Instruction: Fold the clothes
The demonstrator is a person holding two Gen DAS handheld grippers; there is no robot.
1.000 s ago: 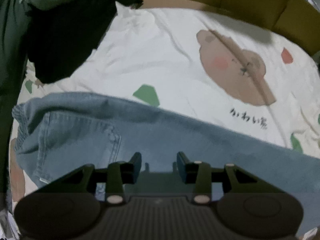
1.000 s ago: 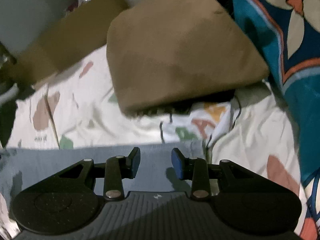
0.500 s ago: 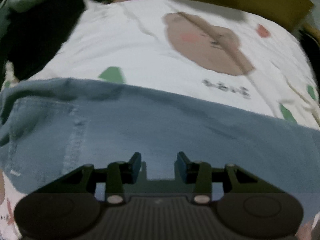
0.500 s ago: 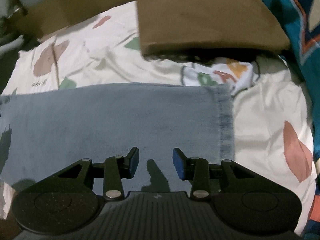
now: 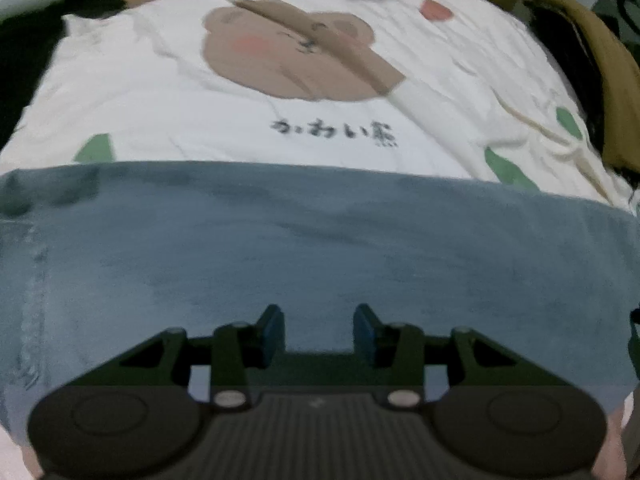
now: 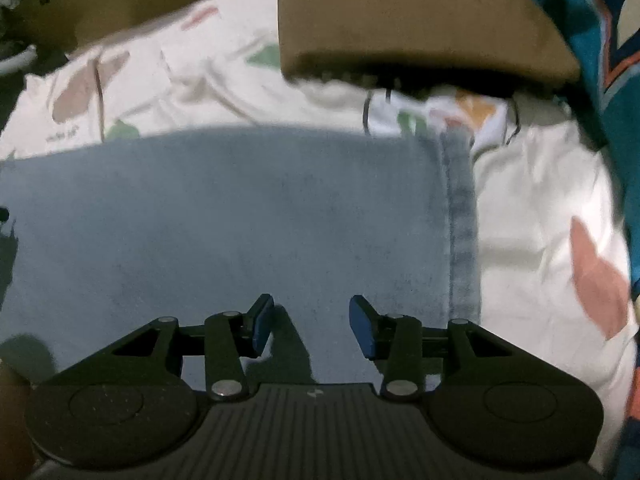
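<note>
Light blue jeans (image 5: 320, 248) lie flat across a white bed sheet (image 5: 132, 92) printed with a brown bear. My left gripper (image 5: 319, 320) hovers close over the middle of the denim, pointing steeply down, open with a clear gap and nothing between its blue pads. In the right wrist view the same jeans (image 6: 240, 220) end in a stitched leg hem (image 6: 460, 220). My right gripper (image 6: 312, 312) hangs over the leg just left of that hem. Its jaws are opening and only flat denim shows below them.
A folded brown cloth (image 6: 400, 20) lies on the sheet beyond the hem. A teal patterned blanket (image 6: 580, 40) runs along the right side. Brown cardboard (image 6: 140, 0) stands behind the bed. A mustard-coloured item (image 5: 600, 80) sits at the sheet's far right edge.
Both grippers have sunk toward the jeans, which now fill more of each view. The left one slid away from the pocket end. The right jaws stand wider apart and the hem has come into sight.
</note>
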